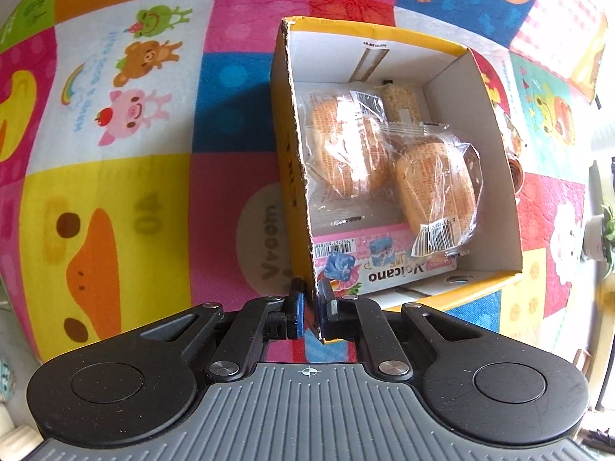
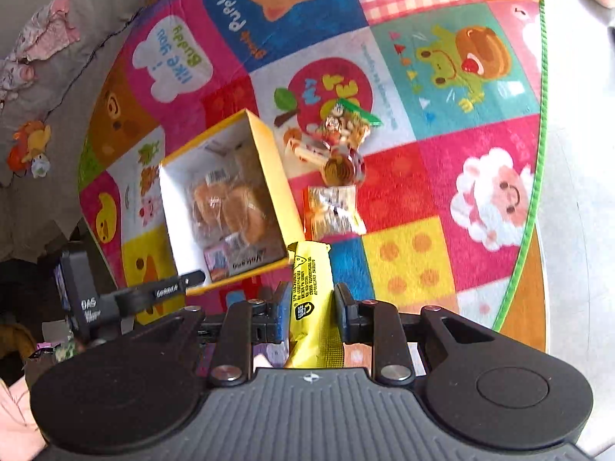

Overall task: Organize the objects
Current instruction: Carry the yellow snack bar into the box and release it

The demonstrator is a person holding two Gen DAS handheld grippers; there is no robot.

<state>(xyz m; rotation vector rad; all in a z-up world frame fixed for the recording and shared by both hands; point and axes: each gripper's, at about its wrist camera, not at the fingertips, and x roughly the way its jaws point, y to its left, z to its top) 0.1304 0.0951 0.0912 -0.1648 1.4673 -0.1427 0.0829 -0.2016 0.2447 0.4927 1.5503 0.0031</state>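
Note:
A yellow cardboard box with a white inside stands on the colourful play mat. Inside lie two wrapped buns, a rice-cracker bar and a pink "Volcano" packet. My left gripper is shut on the box's near corner wall. In the right wrist view the same box lies lower left, and my right gripper is shut on a yellow snack bar, held above the mat. The left gripper shows at the box's corner.
Several loose snacks lie on the mat right of the box: a clear packet, a round brown sweet and a colourful bag. The mat's green edge meets grey floor on the right. A sofa with soft toys stands at left.

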